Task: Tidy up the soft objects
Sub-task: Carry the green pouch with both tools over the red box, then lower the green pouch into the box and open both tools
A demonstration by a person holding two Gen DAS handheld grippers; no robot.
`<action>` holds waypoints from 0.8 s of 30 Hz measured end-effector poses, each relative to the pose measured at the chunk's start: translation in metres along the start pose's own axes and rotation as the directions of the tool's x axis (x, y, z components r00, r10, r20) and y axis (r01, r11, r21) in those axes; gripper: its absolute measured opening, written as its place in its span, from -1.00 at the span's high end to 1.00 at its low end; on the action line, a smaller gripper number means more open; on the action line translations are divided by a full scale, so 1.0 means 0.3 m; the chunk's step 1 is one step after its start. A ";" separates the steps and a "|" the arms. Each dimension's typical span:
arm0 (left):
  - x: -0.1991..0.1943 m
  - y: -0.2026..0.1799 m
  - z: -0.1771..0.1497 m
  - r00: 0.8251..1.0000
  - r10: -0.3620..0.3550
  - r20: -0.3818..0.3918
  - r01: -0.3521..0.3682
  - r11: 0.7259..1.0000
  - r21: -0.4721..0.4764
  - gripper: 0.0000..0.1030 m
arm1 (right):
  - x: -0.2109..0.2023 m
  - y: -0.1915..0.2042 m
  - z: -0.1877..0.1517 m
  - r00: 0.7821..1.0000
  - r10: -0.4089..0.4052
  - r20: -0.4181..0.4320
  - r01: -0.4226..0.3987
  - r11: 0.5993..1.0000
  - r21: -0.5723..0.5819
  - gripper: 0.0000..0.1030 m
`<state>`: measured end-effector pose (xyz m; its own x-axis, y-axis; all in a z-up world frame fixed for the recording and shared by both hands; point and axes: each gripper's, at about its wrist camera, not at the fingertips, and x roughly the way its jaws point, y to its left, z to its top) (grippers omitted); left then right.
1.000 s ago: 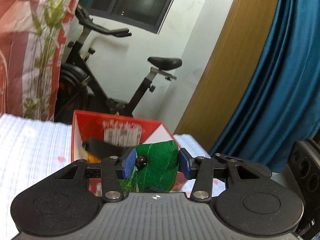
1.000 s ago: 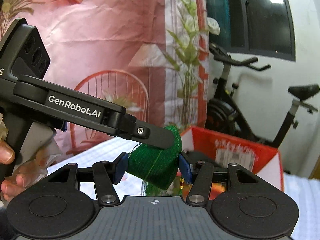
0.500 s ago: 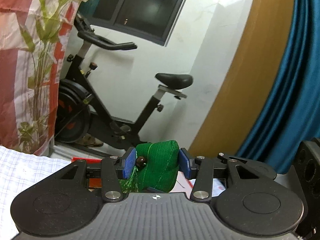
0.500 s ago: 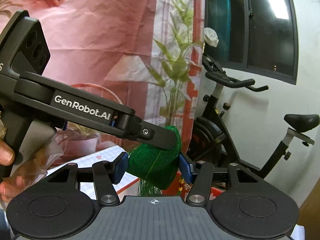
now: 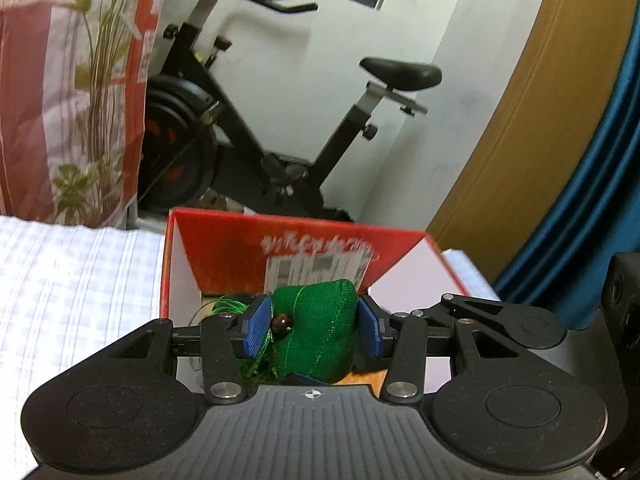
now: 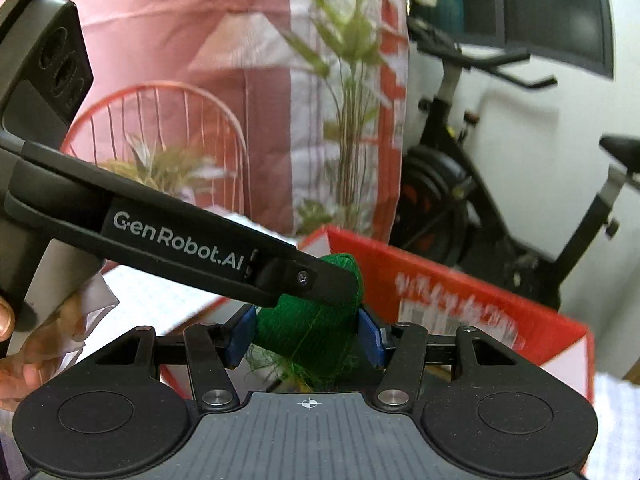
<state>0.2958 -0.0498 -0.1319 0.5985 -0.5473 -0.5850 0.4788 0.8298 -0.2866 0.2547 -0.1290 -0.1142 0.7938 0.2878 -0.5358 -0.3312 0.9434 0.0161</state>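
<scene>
Left wrist view: the left gripper (image 5: 310, 330) pinches a green cloth pouch (image 5: 316, 336) between its blue pads, above the open red box (image 5: 224, 256) on the checked cloth (image 5: 72, 280); the right gripper (image 6: 306, 340) clamps the same pouch from the other side, the left gripper's finger lying across its top.

Red box (image 5: 224, 256) interior — mostly hidden, label blurred

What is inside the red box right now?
Little of the red box interior shows: white inner walls, a printed label on the far wall, and something orange low down. The green cushion, gripped by both grippers, and the gripper bodies cover the rest.
</scene>
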 end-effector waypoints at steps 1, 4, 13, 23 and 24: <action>-0.002 0.005 -0.005 1.000 0.008 -0.004 -0.008 1.000 0.000 0.04 | 0.006 0.001 -0.014 1.000 0.002 -0.012 -0.002 1.000 0.011 -0.01; -0.025 0.009 -0.005 0.999 0.041 0.005 -0.041 0.999 0.014 -0.01 | 0.016 0.001 -0.040 0.999 -0.007 -0.044 0.009 0.999 0.049 -0.03; -0.151 -0.034 -0.014 0.989 0.120 0.092 -0.128 0.988 0.090 -0.79 | -0.074 -0.021 -0.070 0.984 -0.177 -0.026 0.178 0.982 0.064 -0.71; -0.260 -0.064 -0.072 0.976 0.166 0.138 -0.183 0.976 0.118 -0.96 | -0.255 -0.058 -0.124 0.967 -0.249 0.062 0.239 0.961 0.137 -0.99; -0.270 -0.065 -0.082 0.975 0.170 0.142 -0.187 0.975 0.119 -0.96 | -0.273 -0.061 -0.131 0.965 -0.251 0.073 0.238 0.959 0.150 -0.99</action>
<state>0.2223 -0.0190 -0.0976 0.7562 -0.4084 -0.5113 0.4313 0.8987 -0.0800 0.1757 -0.1763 -0.1038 0.8865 0.0528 -0.4597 -0.0519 0.9985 0.0146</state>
